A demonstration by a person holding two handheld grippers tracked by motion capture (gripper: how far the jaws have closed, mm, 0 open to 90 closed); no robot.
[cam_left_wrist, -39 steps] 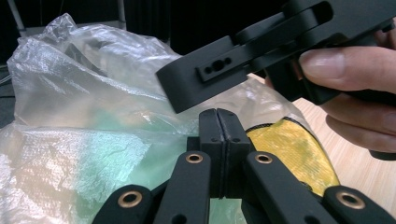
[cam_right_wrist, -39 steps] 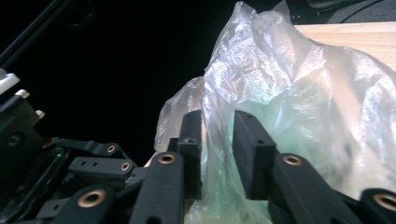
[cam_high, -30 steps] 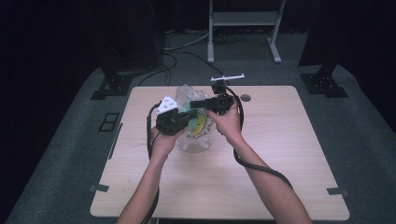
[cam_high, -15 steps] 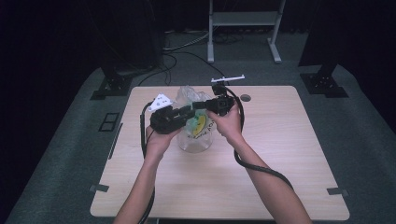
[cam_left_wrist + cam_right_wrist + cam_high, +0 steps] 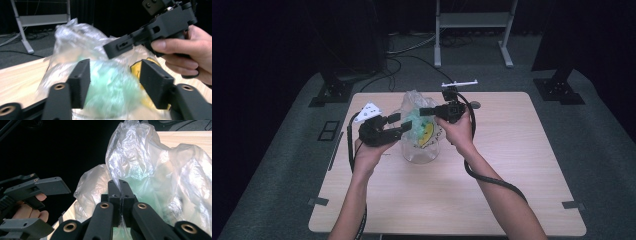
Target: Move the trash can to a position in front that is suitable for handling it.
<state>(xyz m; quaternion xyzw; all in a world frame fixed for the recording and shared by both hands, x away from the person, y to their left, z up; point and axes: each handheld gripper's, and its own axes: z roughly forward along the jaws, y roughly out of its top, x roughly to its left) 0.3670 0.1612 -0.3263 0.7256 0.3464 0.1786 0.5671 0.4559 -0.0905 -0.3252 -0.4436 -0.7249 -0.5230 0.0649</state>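
High view: clear plastic bag (image 5: 419,127) with green and yellow stuff inside sits mid-table (image 5: 512,200), between your hands. Your right gripper (image 5: 428,110) pinches bag's top edge; left gripper (image 5: 398,125) just beside bag's left side.

Left gripper view: jaws have just been opening, pads apart with bag between them but not pressing on it, looks like regrip step.

Right gripper view: jaws clamped together on film. Next, probably grab opposite edge with left, pull mouth open gently, film tears easy.
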